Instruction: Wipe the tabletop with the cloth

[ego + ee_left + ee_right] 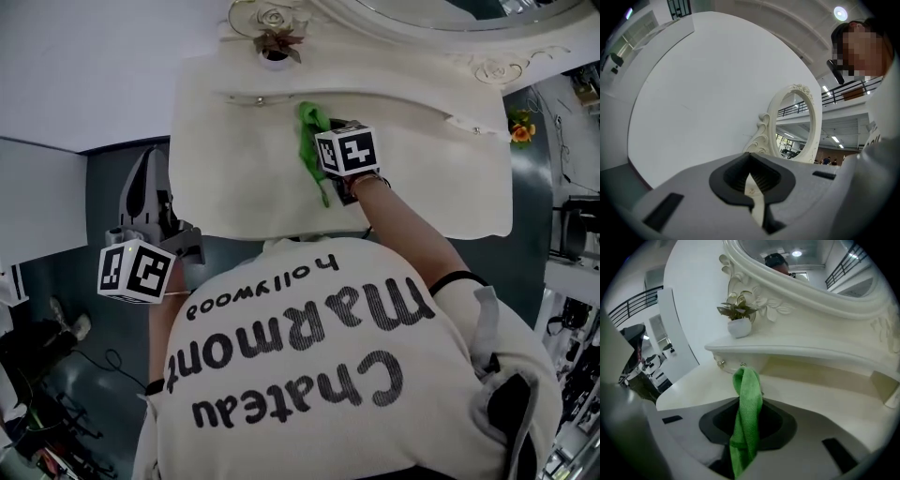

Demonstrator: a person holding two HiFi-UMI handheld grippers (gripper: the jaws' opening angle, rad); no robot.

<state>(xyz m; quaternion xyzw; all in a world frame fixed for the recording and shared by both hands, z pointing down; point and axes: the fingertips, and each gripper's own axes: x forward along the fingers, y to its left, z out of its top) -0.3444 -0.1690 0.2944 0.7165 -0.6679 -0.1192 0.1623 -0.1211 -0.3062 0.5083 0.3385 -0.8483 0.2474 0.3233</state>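
The green cloth (749, 394) is being gripped by the right gripper (748, 427), with both jaws pressed onto it. It is showing as a bright green, finely napped cloth, bunched and twisted into a rope. A folded loop is being pushed out past the jaw tips toward 12 o'clock, and a tail is being trailed back toward 6 o'clock. It is being held at the middle of the cream tabletop (234, 187), just short of the raised shelf (797, 353), where a small potted plant (739, 320) is being displayed at 11 o'clock. The left gripper (753, 202) is being held off the table at 8 o'clock in the head view. Its jaws are drawn together on nothing and are being aimed toward the oval mirror (796, 124).
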